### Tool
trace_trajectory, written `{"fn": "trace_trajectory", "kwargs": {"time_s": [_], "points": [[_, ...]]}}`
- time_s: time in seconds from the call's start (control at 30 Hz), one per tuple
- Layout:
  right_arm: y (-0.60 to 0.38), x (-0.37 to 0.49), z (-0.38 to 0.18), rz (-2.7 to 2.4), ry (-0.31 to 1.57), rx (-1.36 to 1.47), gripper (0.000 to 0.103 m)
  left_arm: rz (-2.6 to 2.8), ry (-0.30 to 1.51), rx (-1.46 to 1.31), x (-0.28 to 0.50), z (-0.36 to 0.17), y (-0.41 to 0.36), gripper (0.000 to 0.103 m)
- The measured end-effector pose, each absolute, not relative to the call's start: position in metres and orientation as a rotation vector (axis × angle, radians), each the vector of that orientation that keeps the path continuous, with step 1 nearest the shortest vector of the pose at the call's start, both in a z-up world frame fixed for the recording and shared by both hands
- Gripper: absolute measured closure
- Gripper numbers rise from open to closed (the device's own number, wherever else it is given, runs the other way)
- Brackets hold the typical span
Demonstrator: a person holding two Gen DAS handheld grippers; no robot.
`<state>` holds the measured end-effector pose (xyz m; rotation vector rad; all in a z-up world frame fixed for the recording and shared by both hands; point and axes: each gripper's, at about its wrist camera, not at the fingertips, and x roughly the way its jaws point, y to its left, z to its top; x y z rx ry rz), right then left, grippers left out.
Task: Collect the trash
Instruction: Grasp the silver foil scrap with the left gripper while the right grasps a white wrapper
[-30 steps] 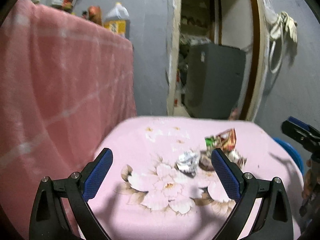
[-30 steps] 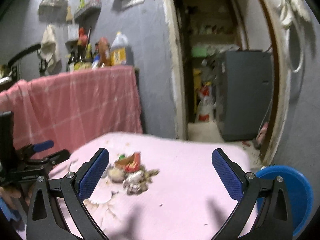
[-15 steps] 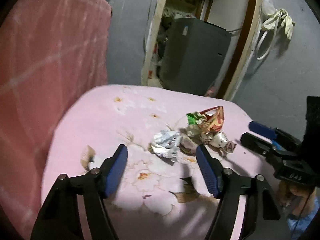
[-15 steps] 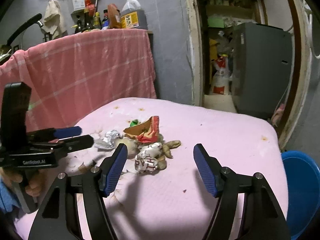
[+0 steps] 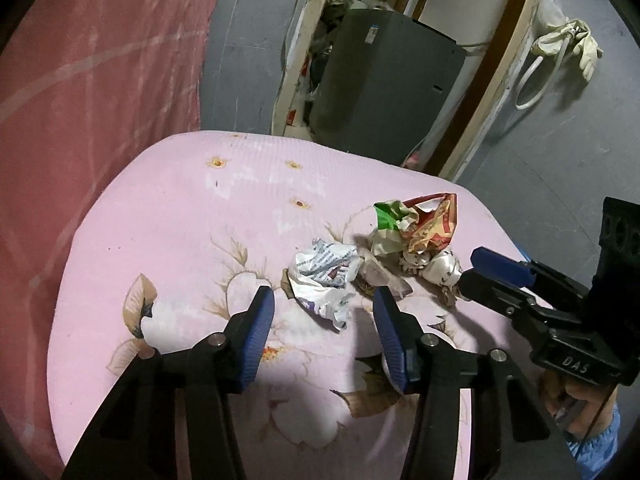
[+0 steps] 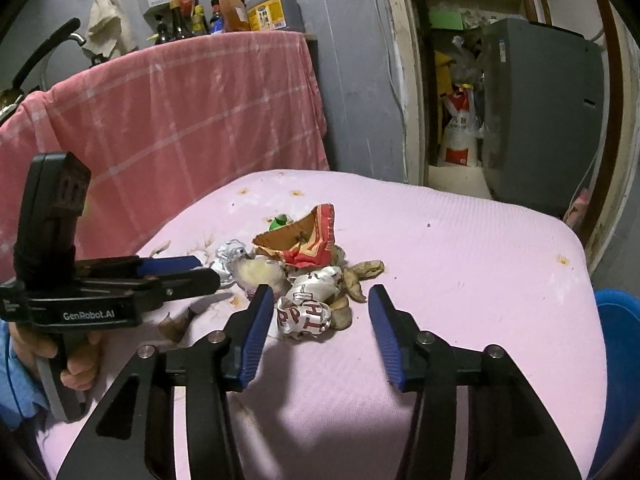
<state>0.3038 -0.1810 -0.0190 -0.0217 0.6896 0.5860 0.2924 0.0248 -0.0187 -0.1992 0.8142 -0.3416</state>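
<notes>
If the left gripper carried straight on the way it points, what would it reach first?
Most likely the crumpled white printed wrapper, which lies just ahead between the closing, empty jaws of the left gripper. The red wrapper sits farther off to the right. Depth is hard to judge, so it might touch the pink cloth first.

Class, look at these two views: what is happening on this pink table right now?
A person holds a gripper in each hand over a pink flowered tablecloth with a small heap of trash. The left gripper points at a crumpled white wrapper; the right gripper at a crumpled wrapper with red letters. Both pairs of jaws are closing, but neither presses on anything yet. A red and orange packet lies behind, and a blue bin stands beside the table.
</notes>
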Motion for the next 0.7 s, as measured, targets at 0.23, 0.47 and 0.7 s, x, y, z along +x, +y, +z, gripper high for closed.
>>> {"fn": "trace_trajectory", "kwargs": {"time_s": [0.23,0.47,0.7], "points": [[-0.174,0.304,-0.023,0.582,0.711,-0.060,0.063,-0.340,0.826,-0.208,0.291,-0.022,0.025,0.081],[-0.170,0.307,-0.026,0.576,0.738,-0.071,0.074,-0.341,0.835,-0.203,0.291,-0.023,0.022,0.089],[-0.168,0.306,-0.027,0.566,0.739,-0.088,0.085,-0.350,0.828,-0.201,0.289,-0.023,0.022,0.098]]}}
